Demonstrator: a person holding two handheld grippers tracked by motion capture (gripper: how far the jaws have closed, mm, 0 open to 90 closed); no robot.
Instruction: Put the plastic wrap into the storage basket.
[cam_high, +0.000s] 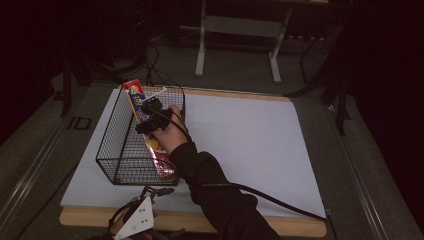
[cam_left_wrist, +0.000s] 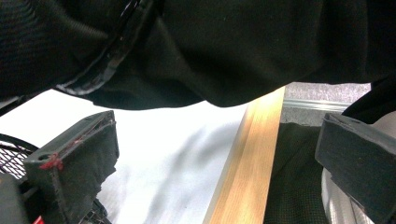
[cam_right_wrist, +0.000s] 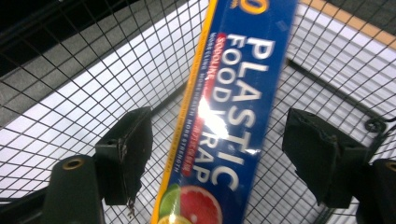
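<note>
Dark floor and two pale metal stand legs (cam_high: 201, 40) lie behind your surface (cam_high: 250, 227), a light wooden top with one white sheet (cam_high: 240, 145) covering most of it.

Your right claw (cam_high: 150, 116) is inside the one black wire mesh basket (cam_high: 112, 137), which sits on the left part of the sheet. Its two black jaws stand wide apart, one on each side of the long blue plastic food wrap box (cam_right_wrist: 229, 121), and neither pad touches the carton in the right gripper view. That single box lies slanted in the basket, its far end poking up over the far rim and its near end down by the near wall. White capitals on its blue face read "PLASTIC FOOD WRAP"; a red strip beside them carries small white lettering too blurred to read. A sliced pink grapefruit and a green lime are printed at the near end, and an orange band runs along one long edge. Your black sleeve (cam_high: 220, 195) crosses the near right corner of the basket, and a black cable (cam_high: 270, 197) trails from it toward the right edge of the surface.

Your left claw (cam_high: 150, 192) hovers at the near edge of the surface, just outside the basket's near wall, a grey three-cornered plate (cam_high: 137, 220) on top. Its two jaws are spread with nothing between them; below them you see white sheet and the wooden edge strip.
</note>
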